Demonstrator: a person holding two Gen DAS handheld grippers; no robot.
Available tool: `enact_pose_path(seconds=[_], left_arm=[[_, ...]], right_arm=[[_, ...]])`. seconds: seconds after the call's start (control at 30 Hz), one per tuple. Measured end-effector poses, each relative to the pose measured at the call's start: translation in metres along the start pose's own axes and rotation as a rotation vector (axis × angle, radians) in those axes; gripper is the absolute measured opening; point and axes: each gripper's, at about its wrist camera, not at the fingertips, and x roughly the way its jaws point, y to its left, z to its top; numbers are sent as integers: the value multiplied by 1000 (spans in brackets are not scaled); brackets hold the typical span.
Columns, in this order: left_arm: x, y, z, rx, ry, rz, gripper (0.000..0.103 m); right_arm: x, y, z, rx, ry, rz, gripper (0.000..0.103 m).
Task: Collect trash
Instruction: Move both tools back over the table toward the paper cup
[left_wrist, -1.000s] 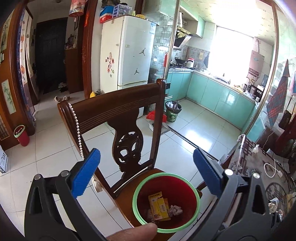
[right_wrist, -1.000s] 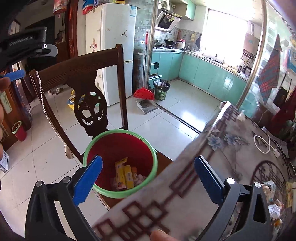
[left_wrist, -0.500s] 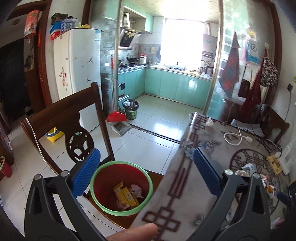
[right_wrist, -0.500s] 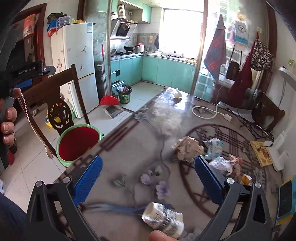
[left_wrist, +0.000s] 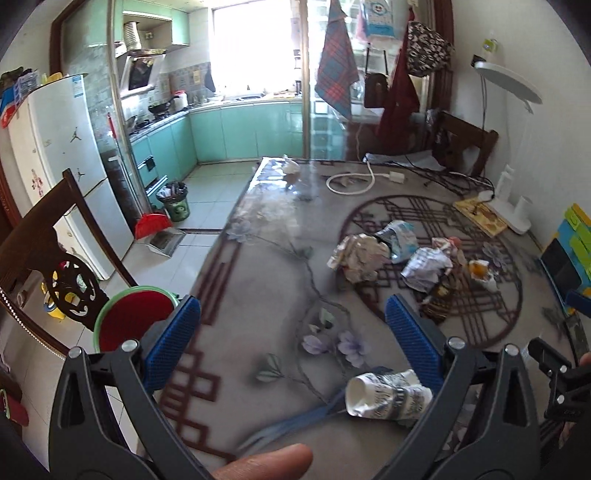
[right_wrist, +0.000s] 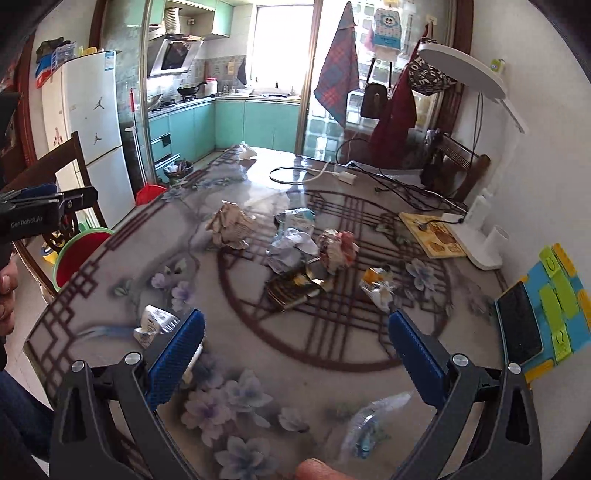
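Note:
A red bin with a green rim (left_wrist: 135, 321) stands on a chair seat at the table's left edge; it also shows in the right wrist view (right_wrist: 79, 251). Crumpled paper and wrappers (left_wrist: 360, 253) lie in the table's middle (right_wrist: 295, 245). A crushed white carton (left_wrist: 388, 393) lies just in front of my left gripper (left_wrist: 291, 343), which is open and empty. The same carton (right_wrist: 155, 325) lies left of my right gripper (right_wrist: 295, 354), also open and empty above the table. A clear blue wrapper (right_wrist: 365, 424) lies near the right gripper.
The glass-topped patterned table (left_wrist: 266, 280) carries a white cable (left_wrist: 351, 181), a lamp base (right_wrist: 484, 243), a yellow booklet (right_wrist: 432, 236) and a phone on a coloured pad (right_wrist: 521, 325). A dark wooden chair back (left_wrist: 48, 240) stands left of the bin. The kitchen lies beyond.
Both grippers have swung right, from over the bin on the chair to over the table with the trash. Both stayed open and empty.

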Motion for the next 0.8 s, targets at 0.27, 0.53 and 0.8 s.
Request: enact_pose_path(seconds=[0.27, 0.53, 0.8], left_arm=[[20, -67, -36, 94, 111, -98, 98], [54, -97, -69, 156, 242, -113, 98], [89, -106, -89, 171, 329, -60, 98]], right_arm=[[-2, -53, -34, 101, 23, -56, 97], [4, -82, -47, 201, 38, -52, 97], [2, -98, -48, 240, 33, -55, 97]])
